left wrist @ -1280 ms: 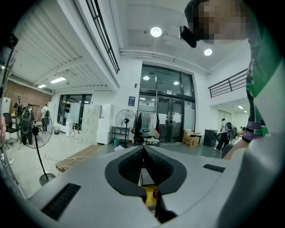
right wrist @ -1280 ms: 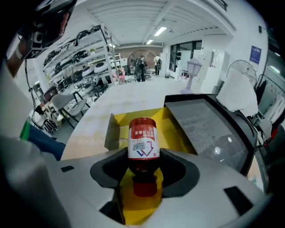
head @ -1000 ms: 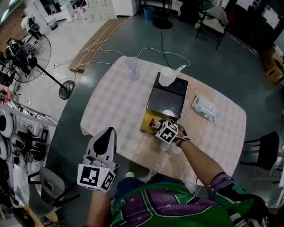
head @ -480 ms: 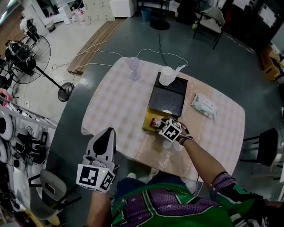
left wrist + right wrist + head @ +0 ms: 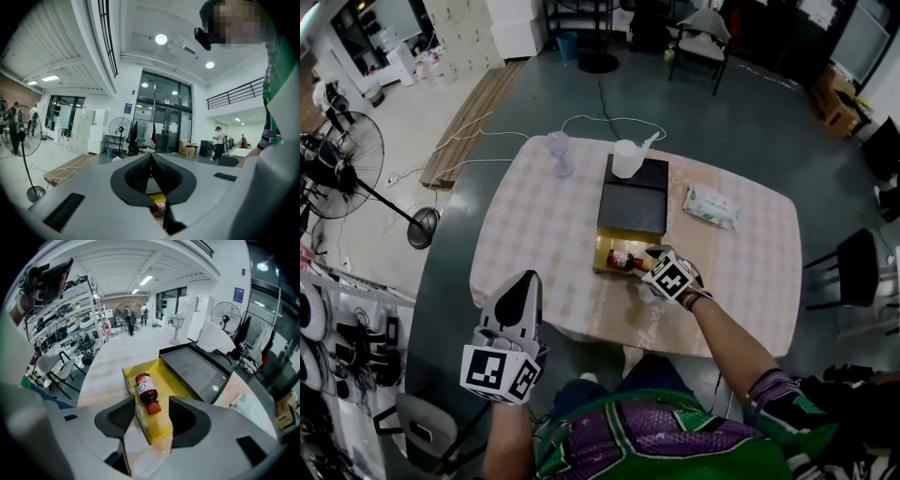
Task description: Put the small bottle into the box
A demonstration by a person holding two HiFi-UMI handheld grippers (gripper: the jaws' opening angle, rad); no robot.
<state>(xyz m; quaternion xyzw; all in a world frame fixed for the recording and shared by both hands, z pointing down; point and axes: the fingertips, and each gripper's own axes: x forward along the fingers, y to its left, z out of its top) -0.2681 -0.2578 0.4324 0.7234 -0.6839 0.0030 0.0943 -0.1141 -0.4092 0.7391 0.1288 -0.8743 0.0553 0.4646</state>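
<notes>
The small bottle [image 5: 144,391] lies on its side in the yellow box [image 5: 177,380]. It is dark red, with a red cap and a red-and-white label. The right gripper [image 5: 151,405] has its jaws apart either side of the cap. The left gripper [image 5: 151,157], jaws together, hangs beside the table [image 5: 534,225].

Both hand-held units look like the same build tbh: the left gripper [image 5: 526,277] and right gripper [image 5: 647,260] have pale grey plastic shells tapering to a point, with black inlays around the jaws, ribbed black pads [image 5: 140,172] and little dark slots in the shell. Each carries a white marker cube [image 5: 503,373] with black square patterns. The person wears a green top [image 5: 647,441] with purple panels, a dark striped band [image 5: 766,382] on the right forearm and a thin bracelet [image 5: 687,296].
</notes>
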